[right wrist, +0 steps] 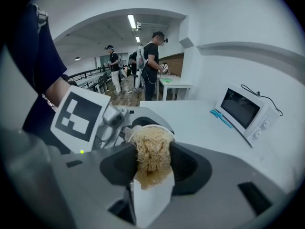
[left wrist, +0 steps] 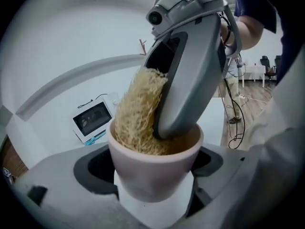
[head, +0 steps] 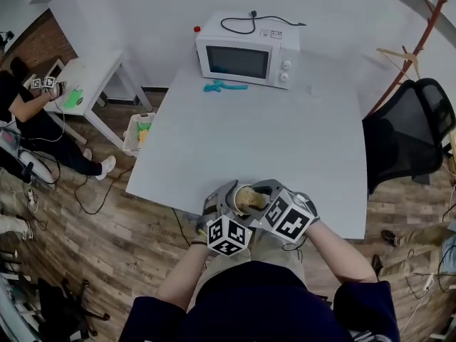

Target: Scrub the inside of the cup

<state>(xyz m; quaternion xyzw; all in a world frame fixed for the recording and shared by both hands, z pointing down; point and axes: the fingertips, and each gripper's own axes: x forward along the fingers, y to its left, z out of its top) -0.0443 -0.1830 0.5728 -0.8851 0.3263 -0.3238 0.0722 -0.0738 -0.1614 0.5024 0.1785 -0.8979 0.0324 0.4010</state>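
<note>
Pale pink cup (left wrist: 151,173) holds a straw-coloured fibrous scrubber (left wrist: 138,109).

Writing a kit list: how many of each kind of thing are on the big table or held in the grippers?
Cup: 1
Scrubber: 1
Microwave: 1
Teal tool: 1
Total: 4

We see a white surface (head: 235,141) on a wood-plank floor (head: 71,212), a black office chair (head: 410,127) beside it, white walls (head: 142,6) behind.
</note>
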